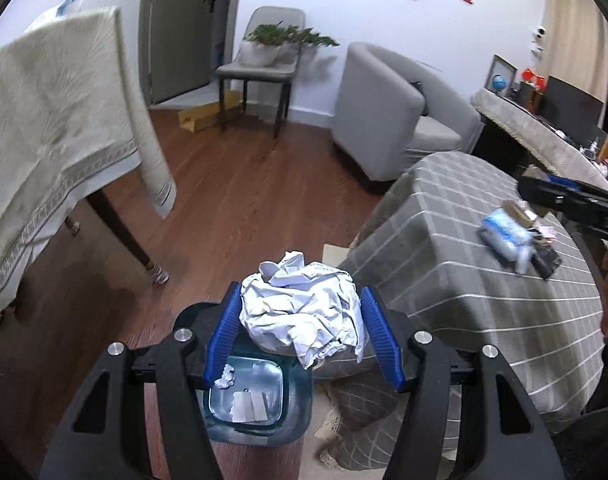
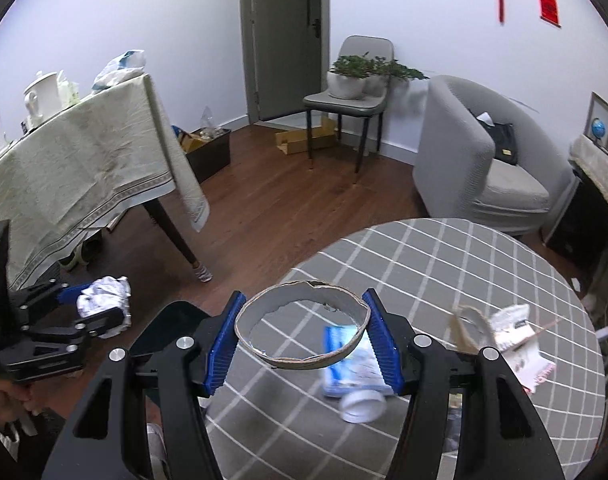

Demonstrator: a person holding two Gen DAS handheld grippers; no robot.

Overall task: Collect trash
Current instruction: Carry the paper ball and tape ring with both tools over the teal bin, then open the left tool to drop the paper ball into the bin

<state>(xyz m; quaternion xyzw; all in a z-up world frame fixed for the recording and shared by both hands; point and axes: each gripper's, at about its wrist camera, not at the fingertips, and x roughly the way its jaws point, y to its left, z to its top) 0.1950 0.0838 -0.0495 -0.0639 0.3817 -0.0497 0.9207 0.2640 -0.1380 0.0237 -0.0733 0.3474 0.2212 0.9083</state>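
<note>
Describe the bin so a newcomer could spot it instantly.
Find the round table with the grey checked cloth. On the wood floor at its edge stands the bin, dark teal, open-topped, squarish. Unlike the table's clutter, it holds paper scraps.

Grey armchair [image 2: 500, 160], potted plant [image 2: 352, 76] on a chair [image 2: 346, 104], cream-clothed table [image 2: 76, 168], wooden floor [image 2: 280, 208]

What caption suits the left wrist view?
Left tongs carry crumpled paper above the dark bin beside the checked table.

Crumpled paper [image 1: 304, 312] above bin [image 1: 248, 396], bin on floor left of round table [image 1: 484, 280], armchair [image 1: 388, 112] behind table
</note>
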